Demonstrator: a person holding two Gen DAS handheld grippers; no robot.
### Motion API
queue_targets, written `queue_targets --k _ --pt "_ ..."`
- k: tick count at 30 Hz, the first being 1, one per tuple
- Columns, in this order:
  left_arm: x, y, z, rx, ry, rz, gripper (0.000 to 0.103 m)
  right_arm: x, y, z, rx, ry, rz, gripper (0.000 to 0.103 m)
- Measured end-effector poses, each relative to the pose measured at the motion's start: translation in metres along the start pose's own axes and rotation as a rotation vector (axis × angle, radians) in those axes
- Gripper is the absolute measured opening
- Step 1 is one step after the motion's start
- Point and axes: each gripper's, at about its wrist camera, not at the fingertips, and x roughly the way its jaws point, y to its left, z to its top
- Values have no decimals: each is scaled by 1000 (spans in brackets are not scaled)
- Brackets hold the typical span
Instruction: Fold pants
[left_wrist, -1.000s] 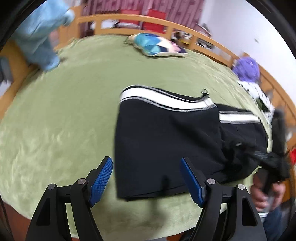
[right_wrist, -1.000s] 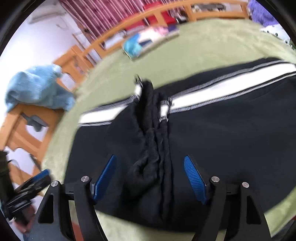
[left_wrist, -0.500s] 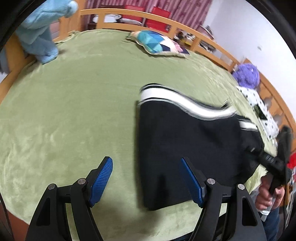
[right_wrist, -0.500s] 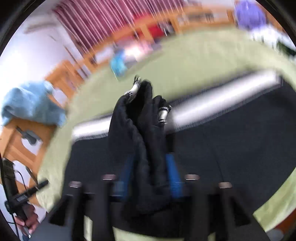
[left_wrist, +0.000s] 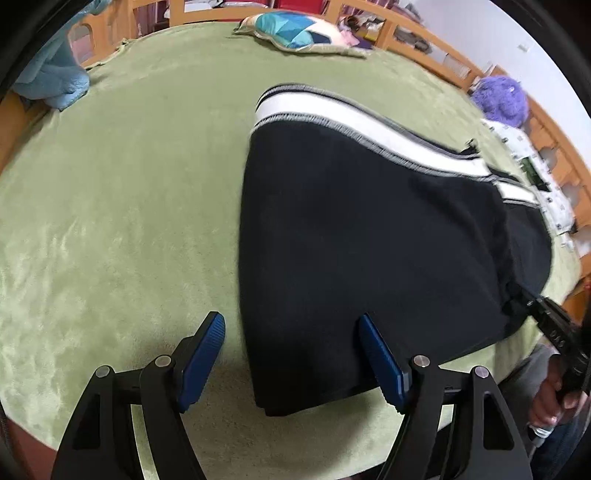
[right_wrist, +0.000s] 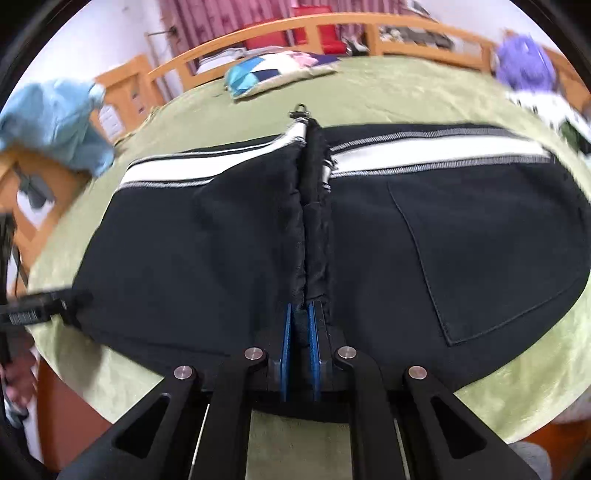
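Observation:
Black pants (left_wrist: 369, 236) with a white side stripe lie on a green blanket (left_wrist: 122, 206), folded lengthwise. My left gripper (left_wrist: 291, 354) is open just above the near left corner of the pants, its right pad (left_wrist: 380, 362) over the cloth. My right gripper (right_wrist: 300, 332) is shut on a bunched ridge of the pants (right_wrist: 461, 236) at their near edge. The ridge runs away from me to the stripe. The right gripper also shows at the right edge of the left wrist view (left_wrist: 550, 325).
A patchwork pillow (left_wrist: 295, 29) lies at the far side. A light blue garment (right_wrist: 55, 114) hangs over the wooden rail on the left. A purple plush (left_wrist: 498, 96) and a spotted cloth (left_wrist: 532, 177) sit on the right. Wooden railing rings the bed.
My right gripper has closed on the bunched fold of the pants and lifted it. My left gripper has shifted so the pants' left corner sits between its open fingers.

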Motion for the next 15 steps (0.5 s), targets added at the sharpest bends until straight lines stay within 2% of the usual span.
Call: queue_targets --k 3,4,5,6,7,11,15 --pt "-6 6 5 -18 -31 -2 74 -13 -20 9 49 15 66 15" --pt "-7 8 7 -20 -44 0 74 -14 -24 13 66 9 77 20" --pt "-7 9 9 -20 -50 5 73 -20 -32 16 78 -7 70 31" --pt "-7 10 12 -20 -56 12 73 -21 -31 21 77 -20 47 38" --pt "-7 11 16 -19 -61 12 73 -27 -37 24 78 -46 -4 49" --pt "-3 10 36 -9 -79 -29 72 -38 -61 25 117 -73 -98 52" --pt "10 8 56 -15 -92 -14 71 -46 -105 20 211 -74 -184 52"
